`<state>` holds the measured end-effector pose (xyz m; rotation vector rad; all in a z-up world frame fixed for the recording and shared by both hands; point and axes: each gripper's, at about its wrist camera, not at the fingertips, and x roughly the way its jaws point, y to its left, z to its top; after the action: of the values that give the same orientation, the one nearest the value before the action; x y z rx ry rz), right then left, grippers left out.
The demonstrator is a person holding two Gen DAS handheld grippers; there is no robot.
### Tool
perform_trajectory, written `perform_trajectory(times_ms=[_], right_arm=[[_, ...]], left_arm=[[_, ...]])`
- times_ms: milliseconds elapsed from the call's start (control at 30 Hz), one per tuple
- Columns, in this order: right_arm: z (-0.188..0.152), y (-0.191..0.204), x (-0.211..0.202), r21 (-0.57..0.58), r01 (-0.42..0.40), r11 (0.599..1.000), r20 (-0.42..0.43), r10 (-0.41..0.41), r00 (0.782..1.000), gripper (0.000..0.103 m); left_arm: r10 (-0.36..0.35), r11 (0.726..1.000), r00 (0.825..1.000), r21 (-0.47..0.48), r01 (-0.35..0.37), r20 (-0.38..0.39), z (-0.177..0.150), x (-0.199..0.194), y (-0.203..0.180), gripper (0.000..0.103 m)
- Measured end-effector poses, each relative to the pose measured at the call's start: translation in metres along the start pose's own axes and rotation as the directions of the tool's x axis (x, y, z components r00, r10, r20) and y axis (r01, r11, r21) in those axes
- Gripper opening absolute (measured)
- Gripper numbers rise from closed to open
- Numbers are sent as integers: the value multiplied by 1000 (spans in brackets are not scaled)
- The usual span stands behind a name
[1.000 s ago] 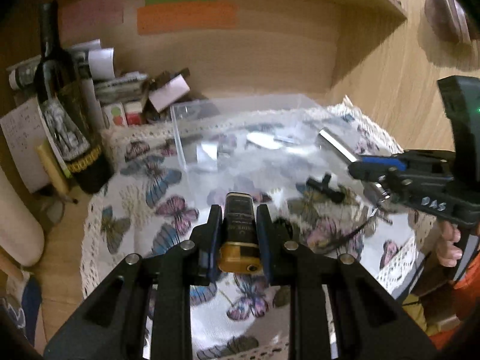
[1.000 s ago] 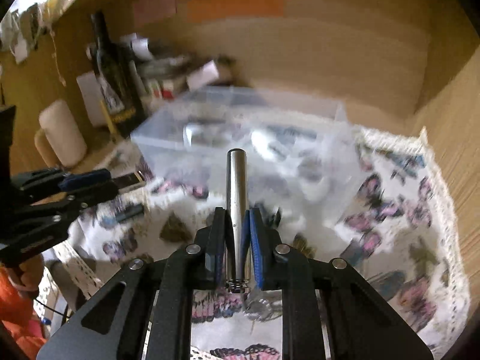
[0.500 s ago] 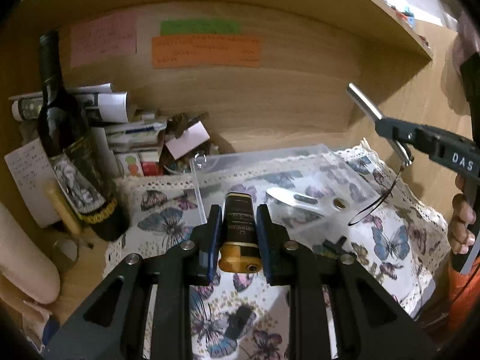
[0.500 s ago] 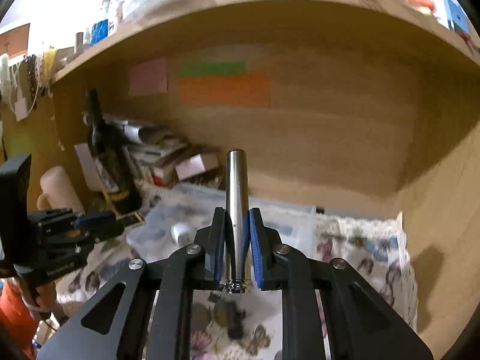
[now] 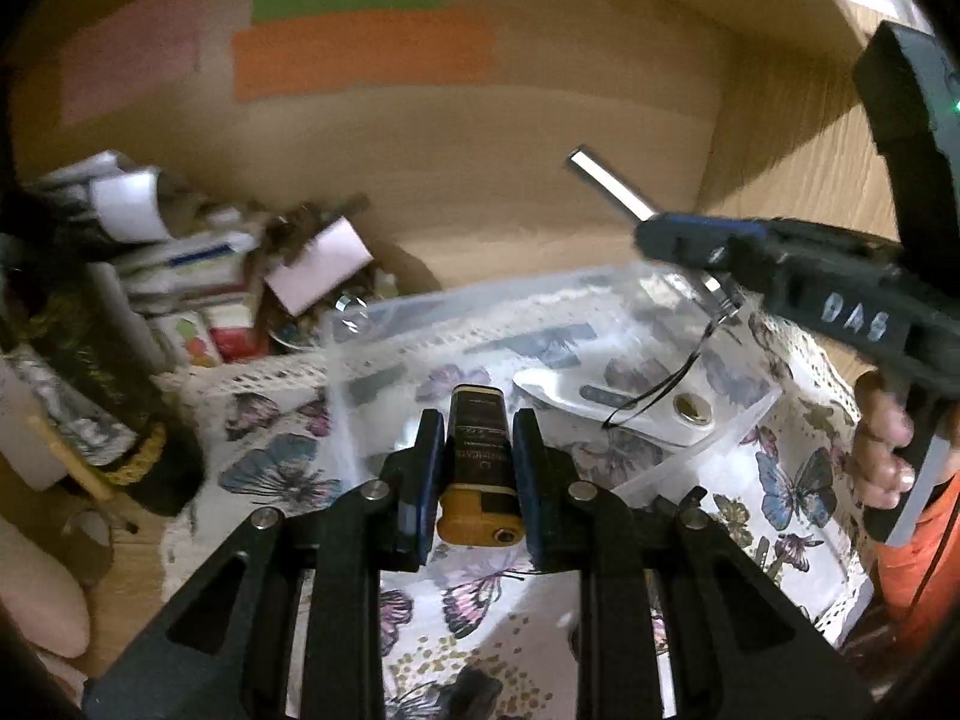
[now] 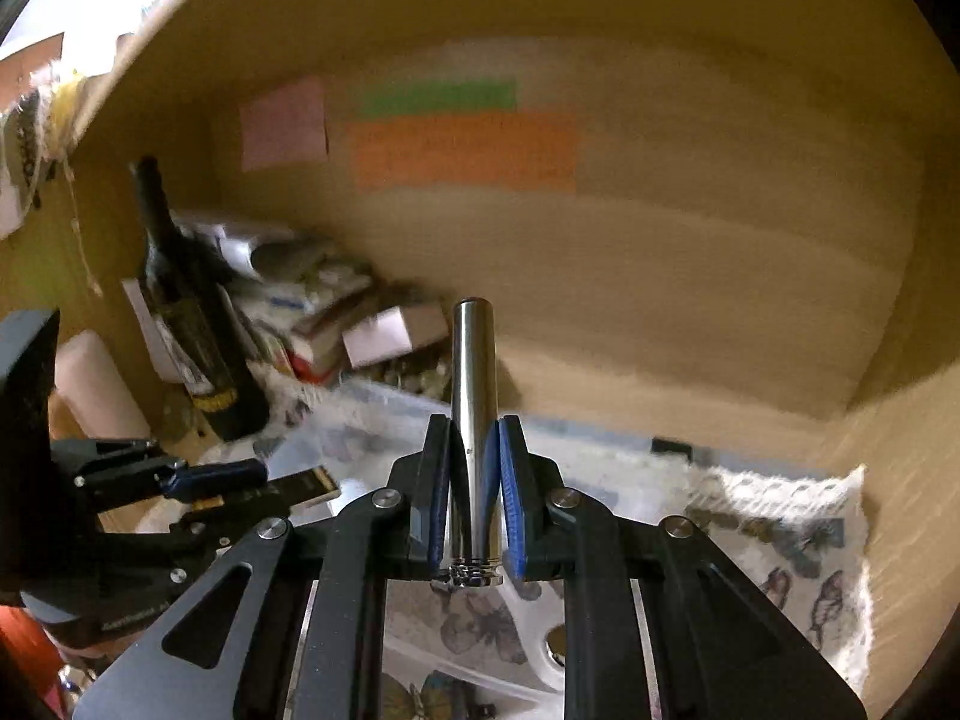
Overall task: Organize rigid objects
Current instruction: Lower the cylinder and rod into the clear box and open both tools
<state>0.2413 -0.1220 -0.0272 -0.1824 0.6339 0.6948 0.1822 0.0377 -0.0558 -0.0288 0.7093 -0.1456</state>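
My left gripper (image 5: 477, 429) is shut on a black and gold lighter (image 5: 478, 468), held above the near edge of a clear plastic box (image 5: 540, 324) on the butterfly tablecloth. My right gripper (image 6: 474, 438) is shut on a silver metal cylinder (image 6: 474, 396) with a thin black cord; it shows in the left wrist view (image 5: 690, 234) above the box's right side. A white flat object (image 5: 630, 408) lies inside the box. The left gripper with the lighter shows at the left of the right wrist view (image 6: 252, 480).
A dark wine bottle (image 6: 186, 324) stands at the left by a pile of papers and small boxes (image 5: 228, 276). The wooden back wall carries pink, green and orange notes (image 5: 360, 54). A small black object (image 5: 456, 696) lies on the cloth near the front.
Both grippers have moved closer to the box and lower. The right gripper has tilted down toward the box, still holding the cylinder. The lighter stays gripped.
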Motion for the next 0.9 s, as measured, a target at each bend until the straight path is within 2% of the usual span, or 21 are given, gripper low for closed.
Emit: perform_trajectory(times_ms=[167,333,500,667,833,900], right_arm=[[-22,1,32,-30,-9,999,-122,5,992,14],[-37,4,51,-56,-35,998,-204,23,979,14],[-43,3,60,-31,-65,997,-254,55,966,14],[-41,2,46,-28,-27,999,-226,20,974,15],[-35,7,13,-35,12,999,-141,-17,990,35],[-33,9,-3,-33,23,999,-102,-26,994,41]], left_arm=[[-10,1000,998,22,11,-55,-3,24,-9,23],[-2,999,996,32,4,-85,-6,39,-16,23],[48,997,996,58,-44,-69,-8,38,-20,23],[46,998,998,53,-44,-35,-5,24,-20,23],[51,998,999,32,-51,6,-2,3,-16,31],[55,998,998,21,-56,29,-3,-10,-14,39]])
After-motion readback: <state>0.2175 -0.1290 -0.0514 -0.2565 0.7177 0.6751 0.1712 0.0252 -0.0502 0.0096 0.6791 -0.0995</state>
